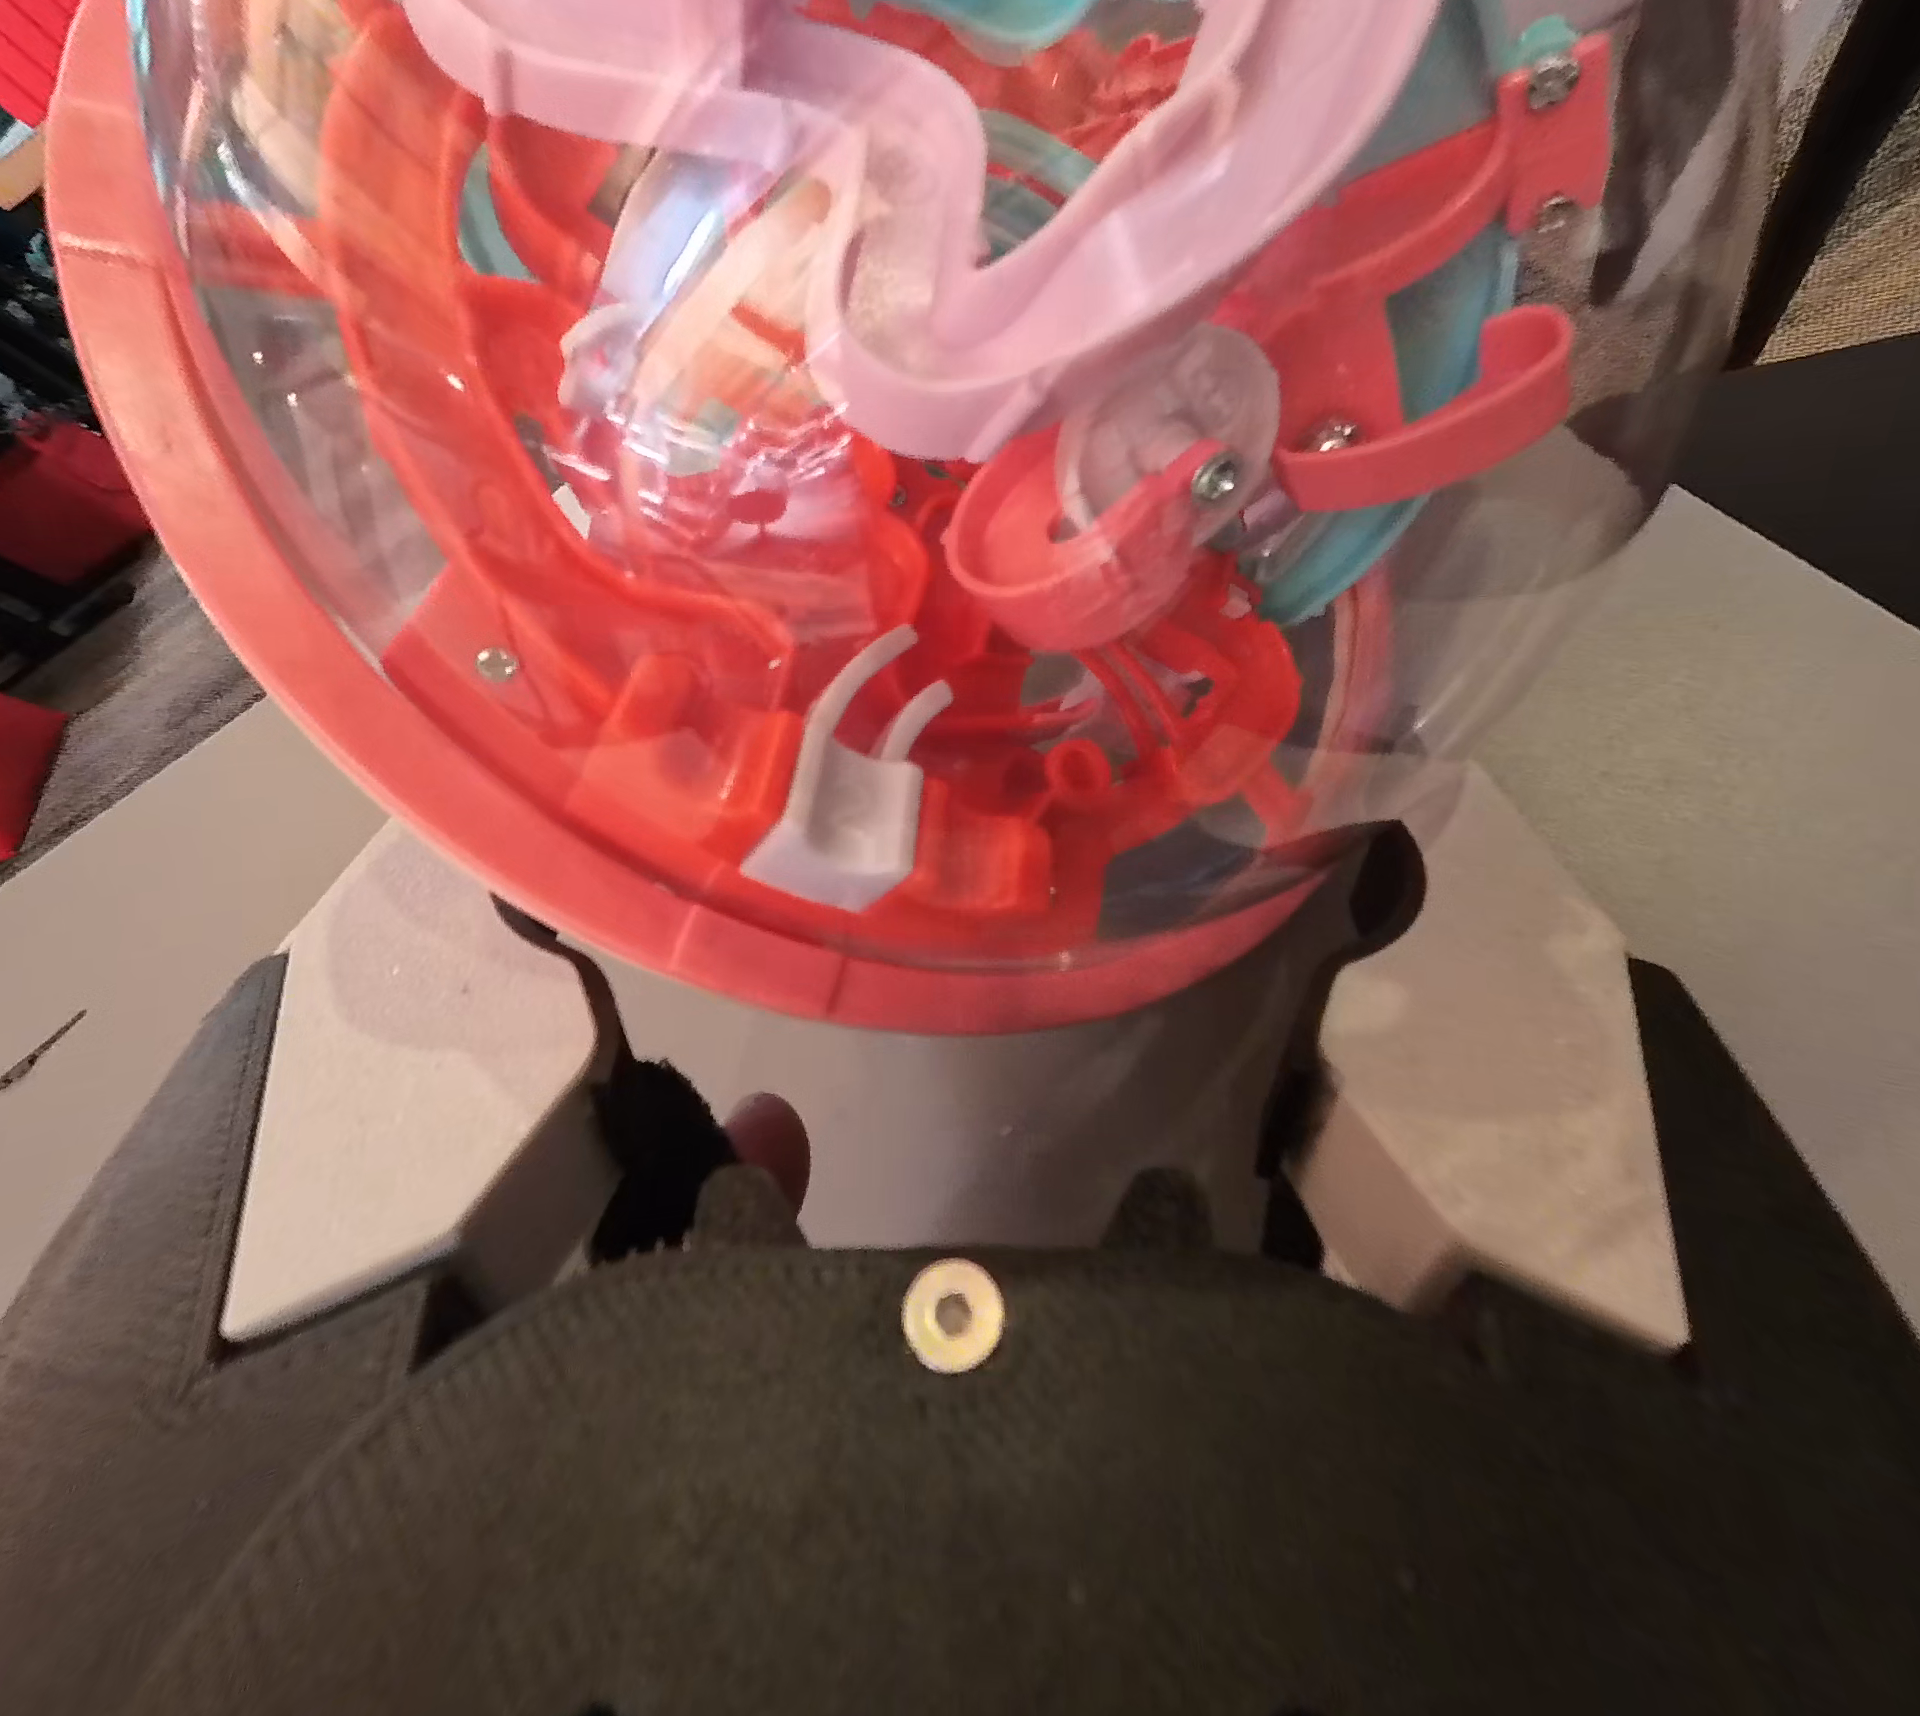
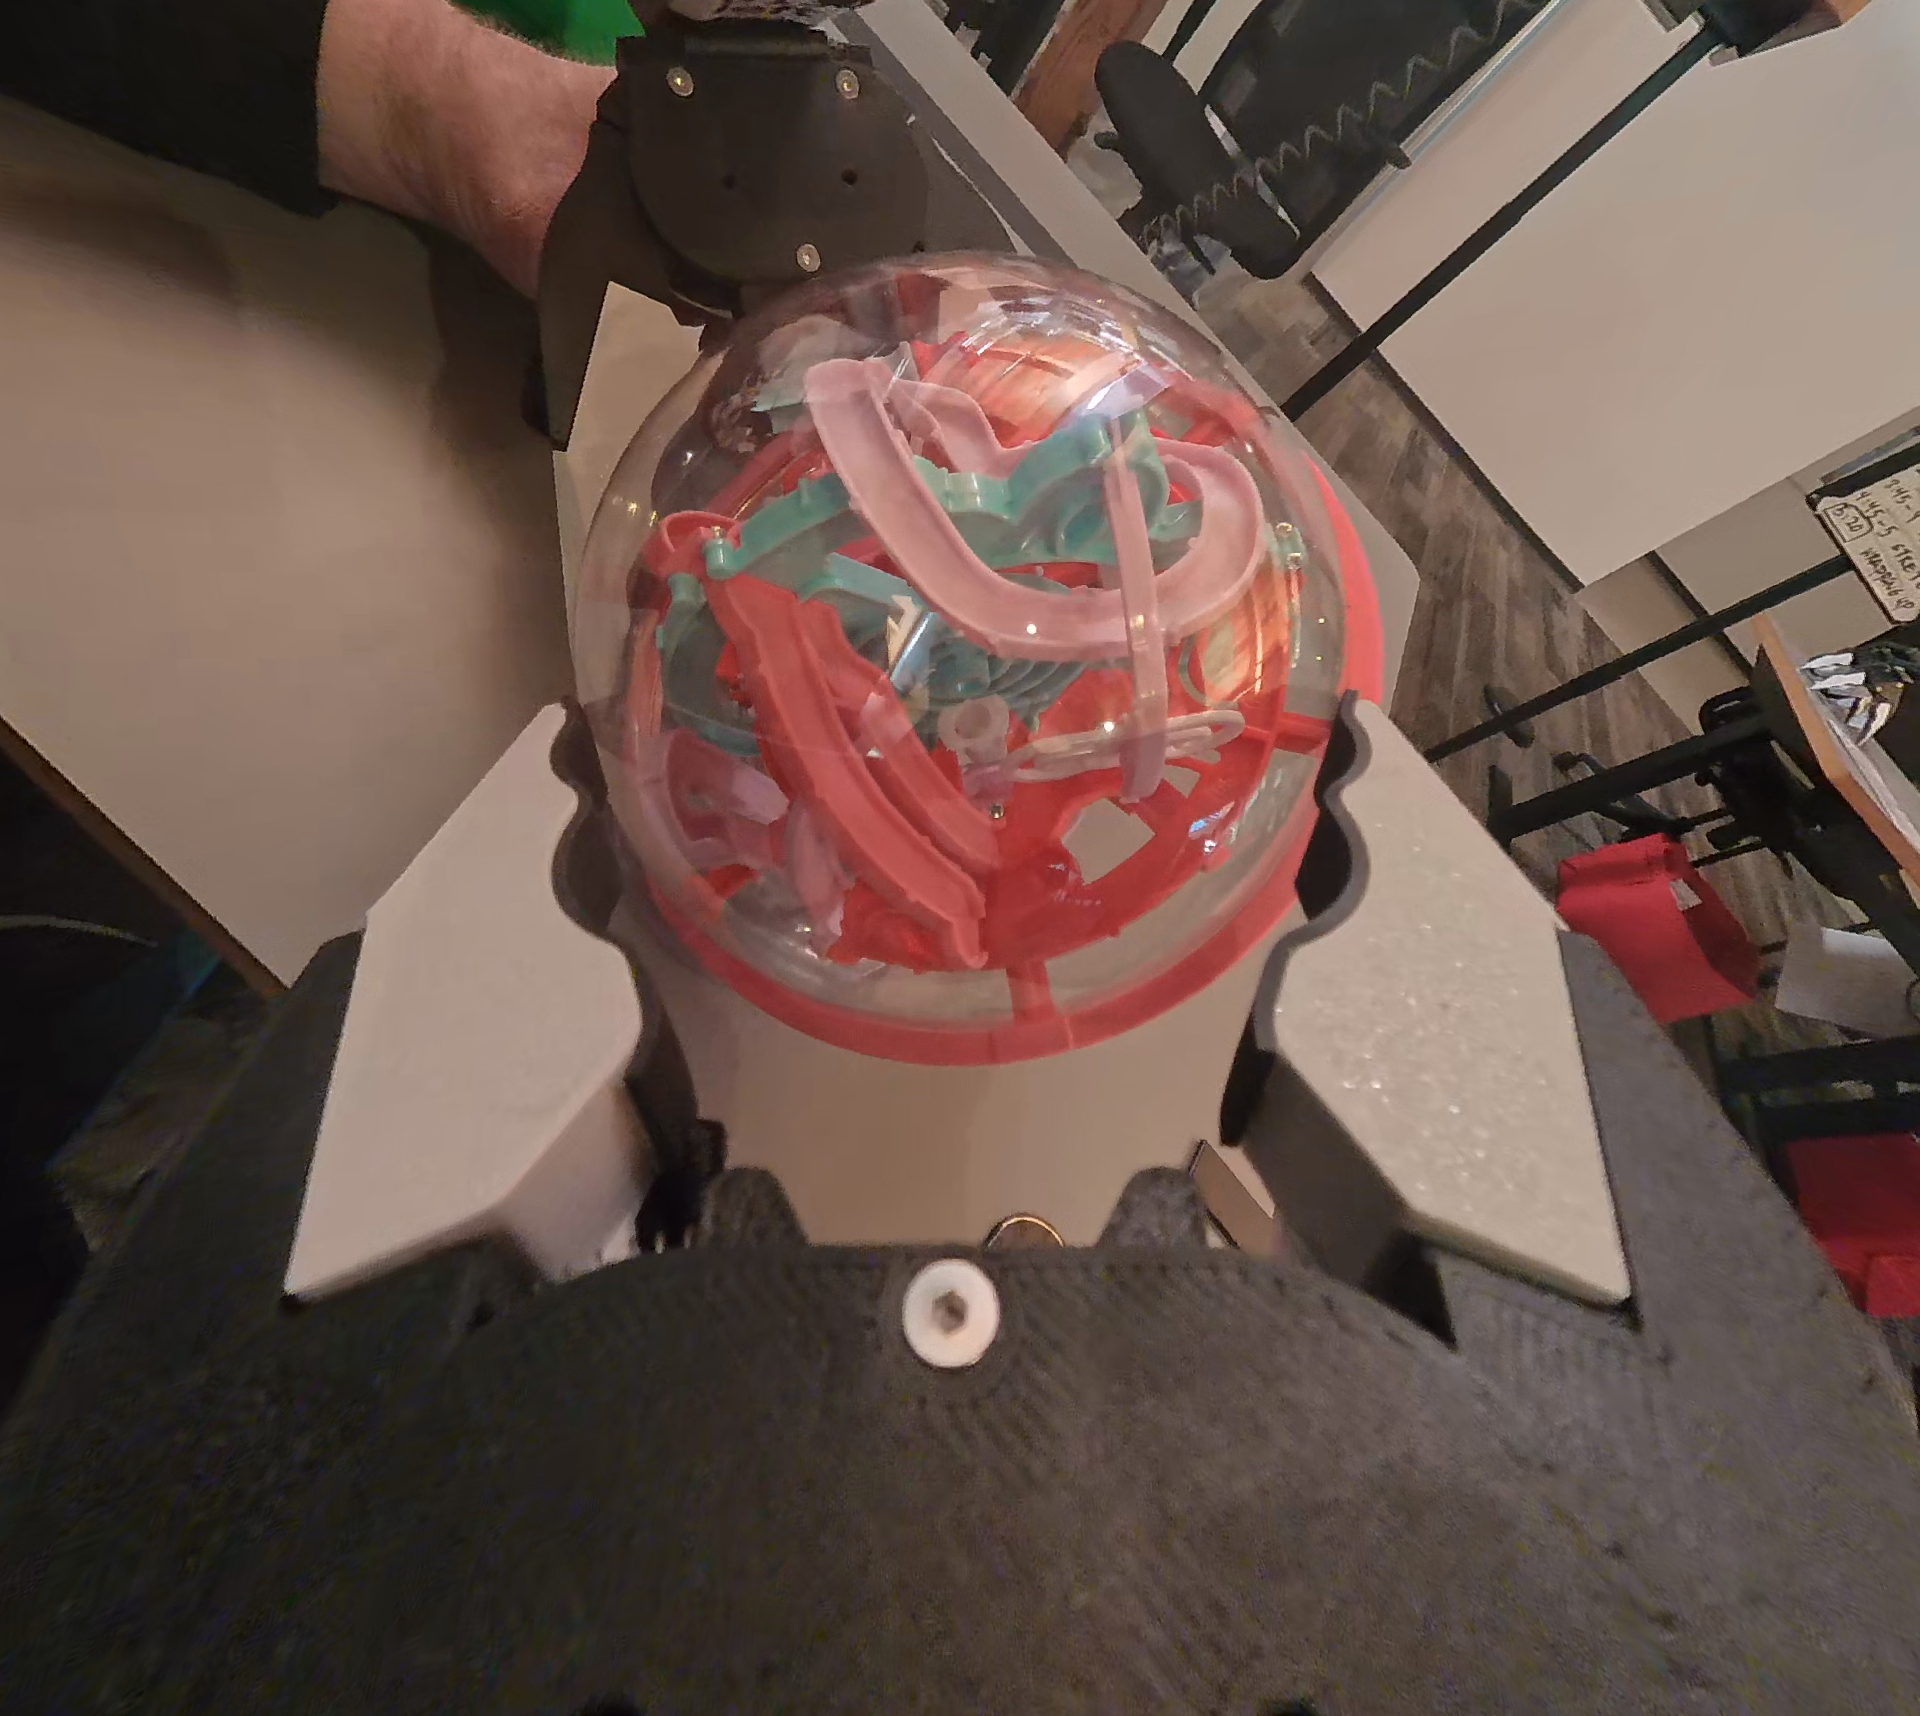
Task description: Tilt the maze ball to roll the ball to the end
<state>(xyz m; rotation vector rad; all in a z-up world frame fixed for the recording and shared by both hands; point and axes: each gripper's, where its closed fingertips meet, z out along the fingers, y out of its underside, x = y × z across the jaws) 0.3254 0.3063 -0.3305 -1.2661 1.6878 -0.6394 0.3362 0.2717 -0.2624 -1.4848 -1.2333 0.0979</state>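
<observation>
The maze ball (image 2: 961, 658) was mid-tilt, cradled between the spread jaws of the right gripper (image 2: 961, 819) and the left gripper (image 1: 935, 897), neither clamping it, and the next move likely called for slow, coordinated tilting, the rolling ball itself not discernible.

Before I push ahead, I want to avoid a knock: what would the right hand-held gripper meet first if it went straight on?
The maze ball. It sits between the right hand-held gripper's open fingers, so its pink rim would probably hit first.
</observation>
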